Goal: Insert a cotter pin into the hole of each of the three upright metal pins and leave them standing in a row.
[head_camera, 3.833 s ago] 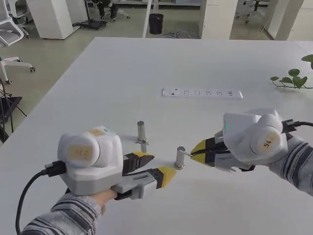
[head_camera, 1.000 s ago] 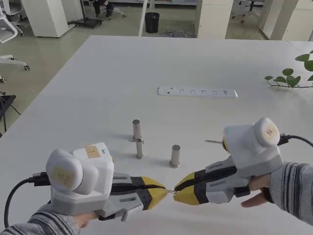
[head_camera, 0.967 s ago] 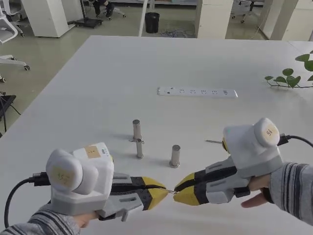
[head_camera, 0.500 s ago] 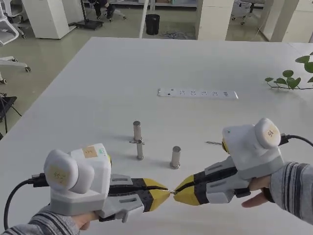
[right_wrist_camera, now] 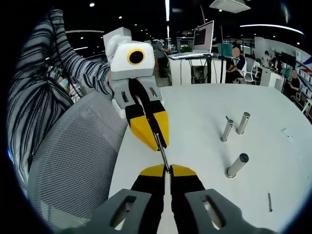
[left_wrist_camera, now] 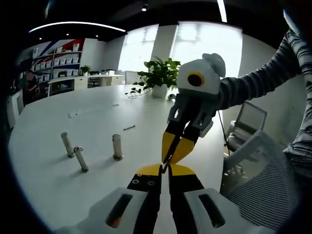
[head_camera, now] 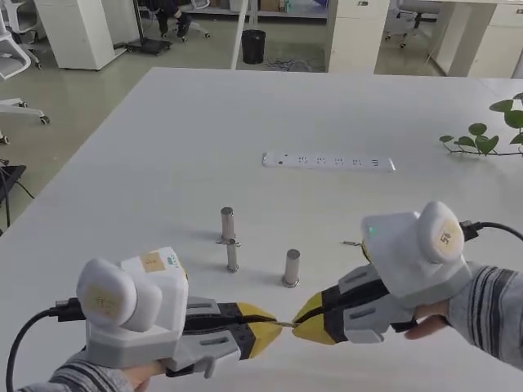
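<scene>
Left claw (head_camera: 274, 327) and right claw (head_camera: 301, 321) are both pinched shut, tip to tip, each on one end of the cotter pin (right_wrist_camera: 162, 150). It's in the air over the bench (head_camera: 163, 147), near side of the three metal pins (head_camera: 291, 267).

Cotter pin looks like light, thin, springy, slick wire, so it'll swivel in a pinch. Grip the head and leave the legs free. Metal pins look tippy, so push gently.

Spare cotter pin (head_camera: 351, 243) lies further right.

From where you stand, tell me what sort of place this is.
Likely an open-plan office or lab: a large white worktable, a white wheeled office chair and a black waste bin beyond it.
</scene>
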